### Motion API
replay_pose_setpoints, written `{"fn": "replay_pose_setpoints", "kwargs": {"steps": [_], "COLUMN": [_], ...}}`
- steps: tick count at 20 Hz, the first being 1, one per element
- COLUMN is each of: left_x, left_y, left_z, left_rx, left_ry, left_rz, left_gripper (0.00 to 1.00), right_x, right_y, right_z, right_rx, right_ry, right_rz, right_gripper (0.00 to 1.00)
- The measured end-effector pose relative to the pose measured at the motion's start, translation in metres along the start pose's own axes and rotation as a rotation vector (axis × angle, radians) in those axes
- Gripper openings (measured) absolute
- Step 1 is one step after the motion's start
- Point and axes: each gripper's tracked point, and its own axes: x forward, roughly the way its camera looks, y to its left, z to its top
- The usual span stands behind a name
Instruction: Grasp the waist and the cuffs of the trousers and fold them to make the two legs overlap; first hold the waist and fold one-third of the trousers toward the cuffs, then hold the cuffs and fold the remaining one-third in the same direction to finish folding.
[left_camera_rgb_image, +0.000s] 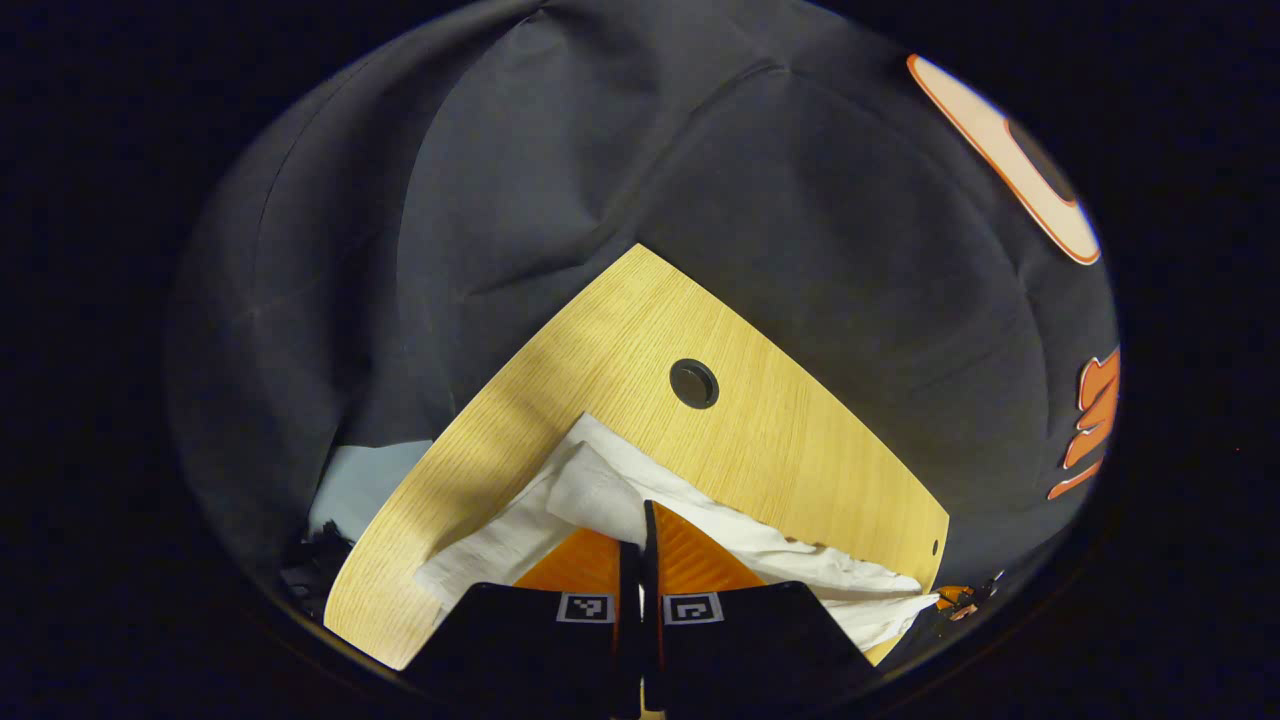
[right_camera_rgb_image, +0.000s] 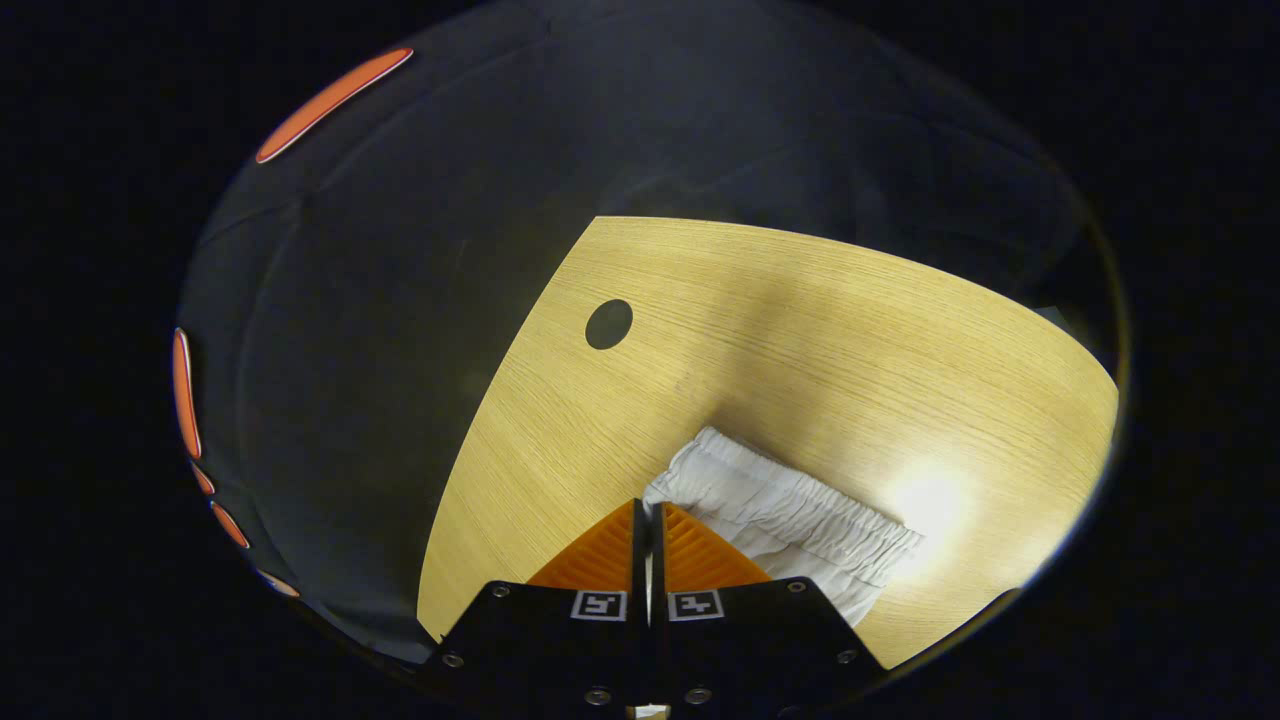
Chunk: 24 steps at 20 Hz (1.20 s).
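White trousers (left_camera_rgb_image: 760, 545) lie on the wooden table (left_camera_rgb_image: 600, 340). In the left gripper view a plain hem end is bunched into a raised fold right at my fingertips, and my left gripper (left_camera_rgb_image: 646, 512) is shut with that cloth pinched at its tip. In the right gripper view the gathered elastic waist (right_camera_rgb_image: 790, 510) lies flat on the table (right_camera_rgb_image: 800, 320). My right gripper (right_camera_rgb_image: 648, 506) is shut, with the near corner of the waist running in between its tips. The rest of the trousers is hidden behind the fingers.
A round dark cable hole (left_camera_rgb_image: 693, 383) (right_camera_rgb_image: 609, 323) sits in the tabletop beyond the trousers. The table's curved edges drop off close by on both sides. Black booth cloth (left_camera_rgb_image: 800, 200) hangs behind, and a pale patch of floor (left_camera_rgb_image: 360, 480) shows to the left.
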Motion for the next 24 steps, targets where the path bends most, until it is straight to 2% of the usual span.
{"fn": "replay_pose_setpoints", "kwargs": {"steps": [3,5,6,7,8,10,11,12,13,14,15,16,18,21,24], "left_x": [0.003,0.007,0.007,0.006,0.004,-0.006,-0.012,-0.016,-0.024,-0.027,-0.031,-0.033,-0.046,-0.062,-0.073], "left_y": [0.000,-0.003,-0.005,-0.014,-0.020,-0.025,-0.025,-0.028,-0.030,-0.034,-0.037,-0.040,-0.045,-0.050,-0.052], "left_z": [0.000,-0.004,-0.001,0.002,0.005,0.013,0.016,0.019,0.020,0.019,0.017,0.012,0.002,-0.016,-0.050], "left_rx": [0.023,0.034,0.029,0.024,0.035,0.093,0.135,0.174,0.205,0.227,0.241,0.250,0.264,0.265,0.252], "left_ry": [0.011,0.015,-0.008,-0.029,-0.056,-0.091,-0.111,-0.121,-0.124,-0.121,-0.120,-0.121,-0.118,-0.136,-0.100], "left_rz": [0.032,0.047,0.045,0.025,0.023,0.037,0.059,0.076,0.091,0.101,0.103,0.102,0.102,0.100,0.088], "left_gripper": [0.05,0.12,0.28,0.29,0.43,0.72,0.86,1.00,1.00,0.96,1.00,1.00,0.99,1.00,0.99], "right_x": [0.007,0.005,0.008,0.004,0.002,-0.012,-0.014,-0.018,-0.024,-0.028,-0.031,-0.036,-0.046,-0.046,-0.040], "right_y": [0.009,0.014,0.016,0.019,0.014,0.001,-0.007,-0.017,-0.027,-0.037,-0.046,-0.055,-0.076,-0.086,-0.095], "right_z": [0.008,0.013,0.015,0.020,0.025,0.025,0.026,0.029,0.029,0.028,0.026,0.025,0.021,0.006,-0.012], "right_rx": [0.020,0.019,0.009,-0.013,-0.046,-0.102,-0.135,-0.168,-0.196,-0.214,-0.229,-0.238,-0.246,-0.210,-0.162], "right_ry": [0.023,0.013,-0.005,-0.031,-0.052,-0.063,-0.068,-0.077,-0.085,-0.085,-0.079,-0.070,-0.042,0.008,0.064], "right_rz": [0.033,0.057,0.065,0.069,0.063,0.038,0.016,-0.009,-0.037,-0.067,-0.089,-0.115,-0.165,-0.170,-0.165], "right_gripper": [0.01,0.02,0.06,0.00,0.25,0.39,0.34,0.68,0.52,0.63,0.66,0.85,0.94,0.97,0.97]}}
